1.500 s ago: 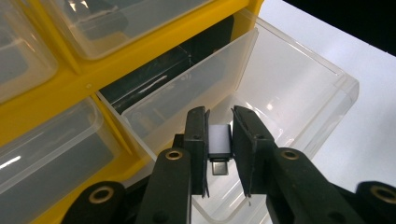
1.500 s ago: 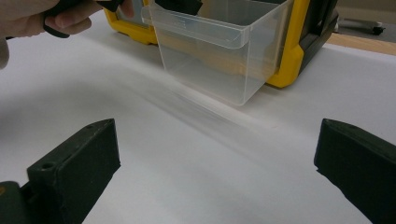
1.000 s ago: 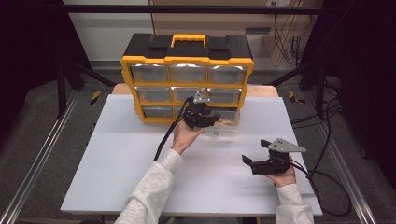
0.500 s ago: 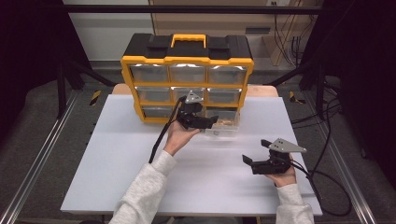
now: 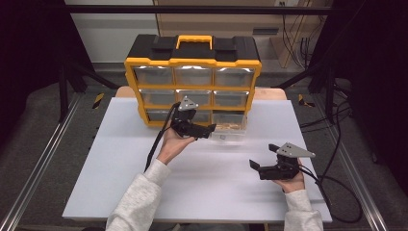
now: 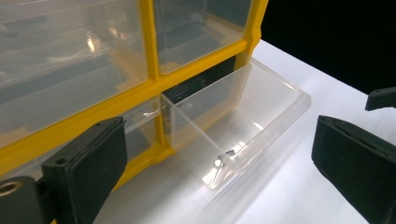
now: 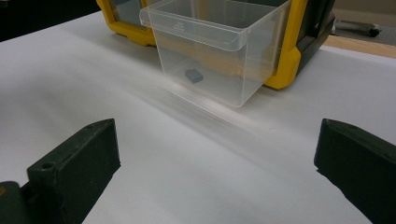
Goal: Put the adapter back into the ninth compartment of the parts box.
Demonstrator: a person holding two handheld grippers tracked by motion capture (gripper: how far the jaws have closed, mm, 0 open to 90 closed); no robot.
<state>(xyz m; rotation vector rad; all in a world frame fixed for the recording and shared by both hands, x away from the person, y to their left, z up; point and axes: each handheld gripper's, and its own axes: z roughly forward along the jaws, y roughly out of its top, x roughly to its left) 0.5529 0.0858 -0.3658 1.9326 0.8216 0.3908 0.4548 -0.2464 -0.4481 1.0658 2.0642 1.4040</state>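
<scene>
While the yellow organizer (image 5: 192, 77) stands at the bench's (image 5: 120, 187) twelve o'clock, its clear bottom-right drawer (image 7: 215, 51) juts out — a small grey block (image 7: 194, 75) inside — both tools, left (image 5: 208, 131) and right (image 5: 254, 166), spread, empty.

Over the last second the left gripper (image 5: 201, 130), held in the person's left hand (image 5: 172, 143), has drawn back from the pulled-out clear plastic drawer (image 5: 230, 133) of the yellow and black organiser cabinet (image 5: 192, 77), shifting toward nine o'clock; its jaws now stand wide apart beside the drawer.
</scene>
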